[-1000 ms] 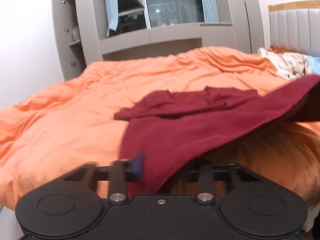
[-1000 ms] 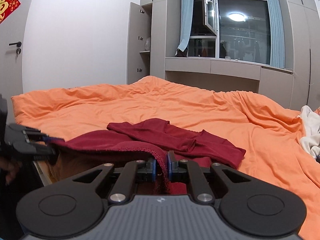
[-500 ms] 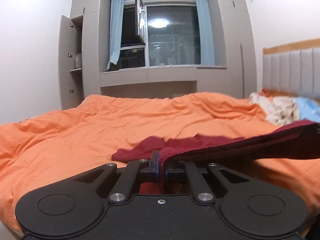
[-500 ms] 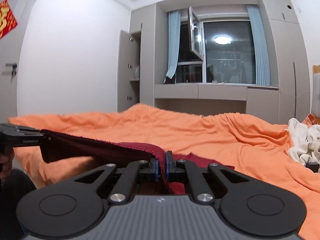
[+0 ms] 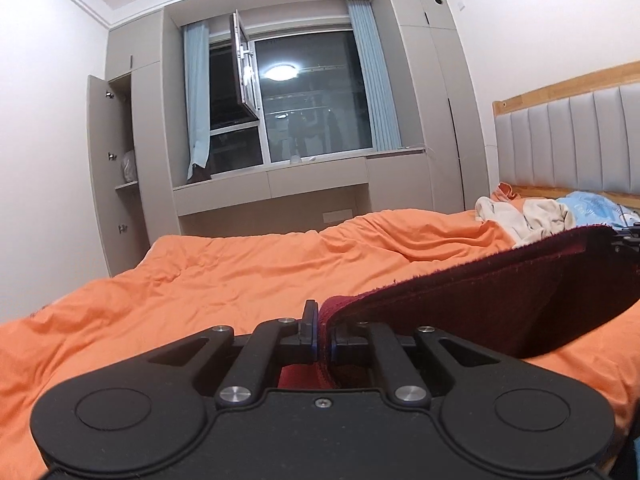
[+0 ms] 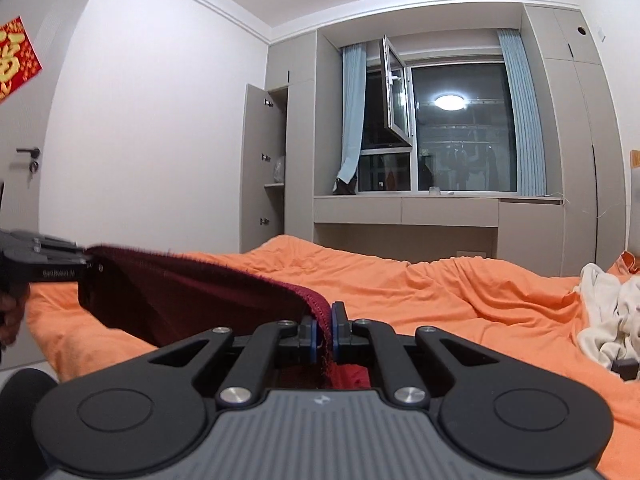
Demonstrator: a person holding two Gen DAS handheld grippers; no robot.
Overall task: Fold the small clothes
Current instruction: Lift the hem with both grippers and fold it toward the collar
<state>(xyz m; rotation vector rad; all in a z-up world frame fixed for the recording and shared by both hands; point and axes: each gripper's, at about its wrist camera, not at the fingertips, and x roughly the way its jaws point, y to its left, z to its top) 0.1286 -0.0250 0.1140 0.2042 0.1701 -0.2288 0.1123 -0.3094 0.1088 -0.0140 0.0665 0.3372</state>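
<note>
Left gripper clamped on one hem corner of the dark red garment; cloth pinched between the pads at lower centre of the left wrist view. From there the garment stretches to the right edge of the frame, hanging clear above the orange duvet.

Right gripper clamped on the other corner, fabric pinched between its blue pads at lower centre of the right wrist view. Garment runs from there up-left to the other gripper at the left edge, mid-height.

So the garment is held taut between both grippers, hem edge uppermost. Pile of pale clothes at the right edge, lying on the duvet, well apart from the garment.
</note>
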